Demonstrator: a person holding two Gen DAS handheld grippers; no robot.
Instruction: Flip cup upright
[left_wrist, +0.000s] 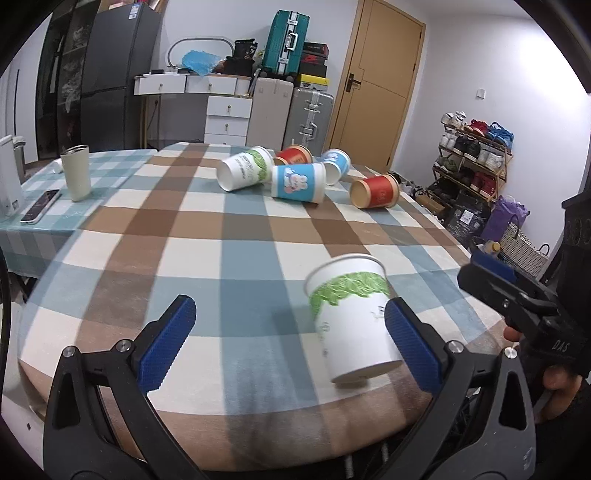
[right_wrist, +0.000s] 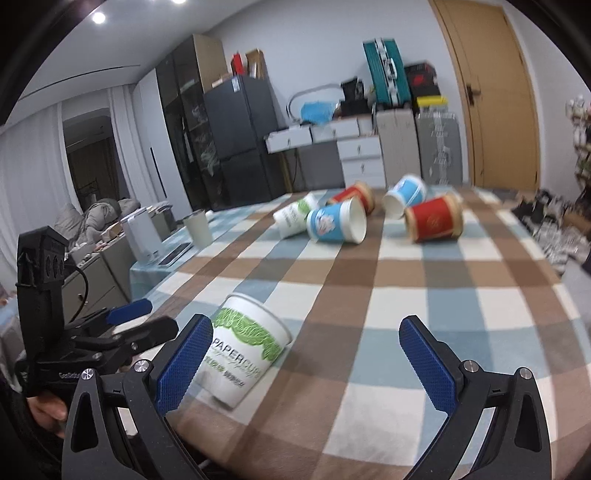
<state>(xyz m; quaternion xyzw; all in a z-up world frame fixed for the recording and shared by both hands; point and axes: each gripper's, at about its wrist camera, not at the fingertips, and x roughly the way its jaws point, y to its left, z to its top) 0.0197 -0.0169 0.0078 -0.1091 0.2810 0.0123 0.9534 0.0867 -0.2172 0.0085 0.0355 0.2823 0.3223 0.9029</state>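
A white paper cup with a green leaf band (left_wrist: 351, 317) stands upright, a little tilted, near the table's front edge. It also shows in the right wrist view (right_wrist: 243, 350). My left gripper (left_wrist: 291, 343) is open; the cup is between its fingers, close against the right blue pad (left_wrist: 410, 343). My right gripper (right_wrist: 314, 365) is open and empty, with the cup just beside its left pad (right_wrist: 184, 365). Several other cups lie on their sides at the far end: white-green (left_wrist: 243, 168), blue (left_wrist: 299, 182), red (left_wrist: 375, 192).
The checked tablecloth (left_wrist: 221, 236) covers the table. A beige tumbler (left_wrist: 76, 172) and a phone (left_wrist: 40, 206) sit on the side table at left. The right gripper's body (left_wrist: 524, 306) shows at the right edge of the left wrist view.
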